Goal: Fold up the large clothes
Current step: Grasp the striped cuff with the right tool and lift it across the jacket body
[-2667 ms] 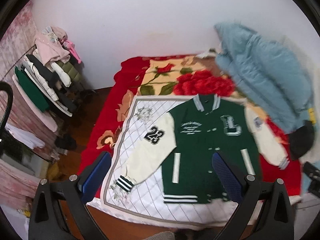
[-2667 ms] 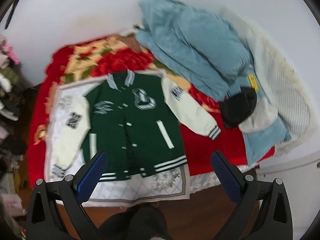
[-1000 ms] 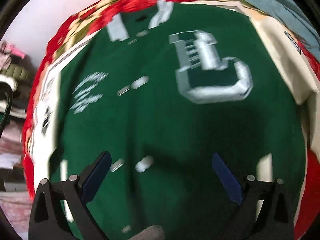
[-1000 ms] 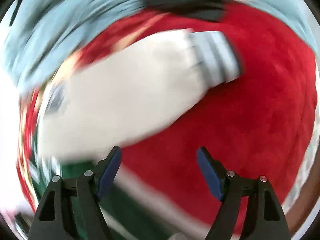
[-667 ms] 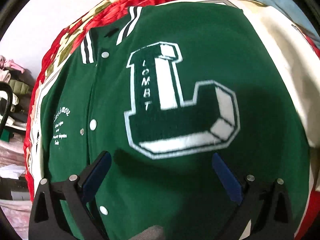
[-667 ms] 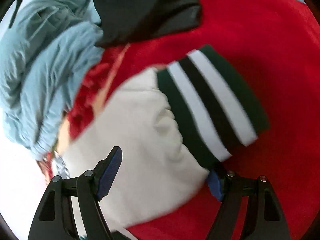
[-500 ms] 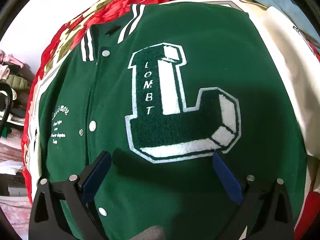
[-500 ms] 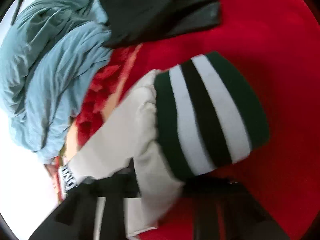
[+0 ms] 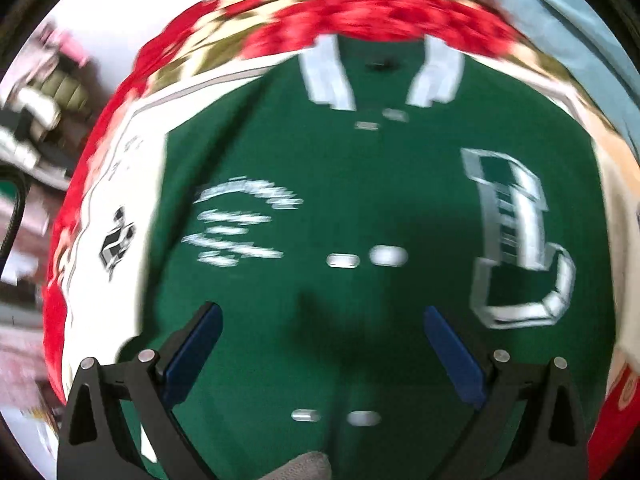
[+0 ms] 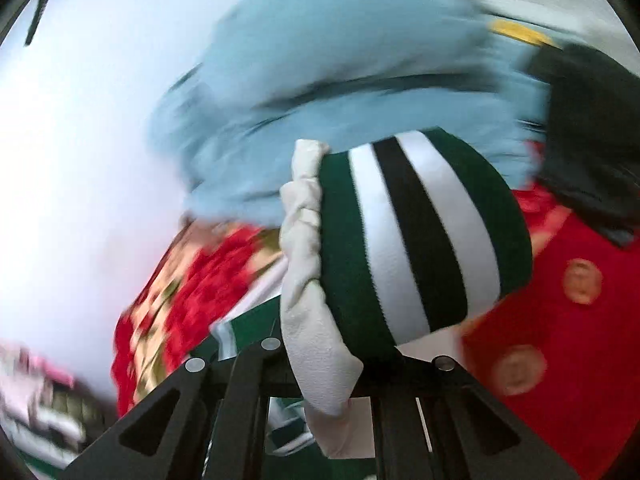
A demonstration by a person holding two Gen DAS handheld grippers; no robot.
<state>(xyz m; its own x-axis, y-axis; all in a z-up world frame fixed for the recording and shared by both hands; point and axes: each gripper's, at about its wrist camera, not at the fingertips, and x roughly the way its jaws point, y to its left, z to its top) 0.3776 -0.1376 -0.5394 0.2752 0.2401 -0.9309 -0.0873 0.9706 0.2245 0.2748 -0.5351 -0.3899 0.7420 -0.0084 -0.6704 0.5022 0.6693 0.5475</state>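
The green varsity jacket [image 9: 360, 208] lay front-up on the red floral blanket [image 9: 360, 12], its collar toward the wall. The left gripper [image 9: 320, 344] hovered over the jacket's chest with its 2 blue pads [image 9: 192, 344] spread wide and nothing between them. The right gripper [image 10: 332, 364] had just clamped together on the cream sleeve [image 10: 316, 320] beside its striped cuff [image 10: 416, 236], holding it raised in front of the pale blue bedding [image 10: 340, 80].
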